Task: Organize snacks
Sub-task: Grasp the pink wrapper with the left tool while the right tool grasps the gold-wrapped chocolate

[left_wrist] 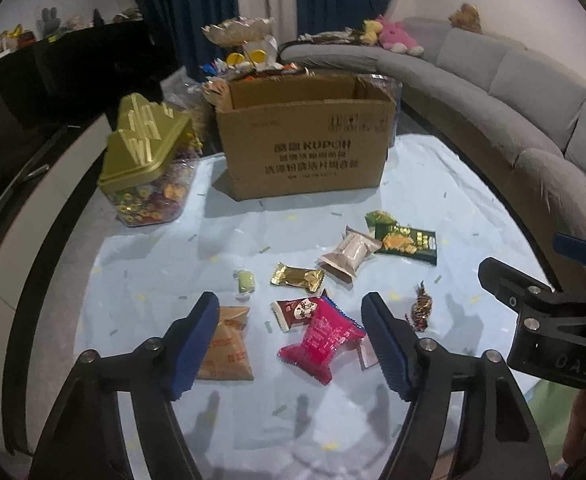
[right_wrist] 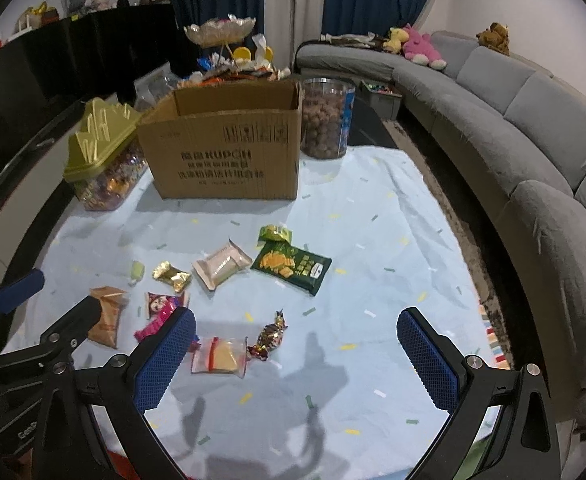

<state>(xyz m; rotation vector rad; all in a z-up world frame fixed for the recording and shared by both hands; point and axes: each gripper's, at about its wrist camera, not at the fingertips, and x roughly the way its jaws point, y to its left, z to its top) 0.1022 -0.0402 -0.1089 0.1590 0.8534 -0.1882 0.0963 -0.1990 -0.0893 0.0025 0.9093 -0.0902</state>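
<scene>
My right camera shows the clear round tub of brown balls (right_wrist: 327, 120) just right of the brown cardboard box (right_wrist: 229, 148); my left camera hides it. Left tongs (left_wrist: 291, 334) tilt down, released, jaws astride the magenta snack packet (left_wrist: 321, 340) on the pale blue cloth (left_wrist: 433, 184). Right tongs (right_wrist: 297, 356) angle down too, spread wide, empty, above the near-side twisted foil candy (right_wrist: 271, 336).

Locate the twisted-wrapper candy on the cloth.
In the right wrist view the twisted-wrapper candy lies on the blue cloth between the right gripper fingers, just right of the clear packet.
</scene>
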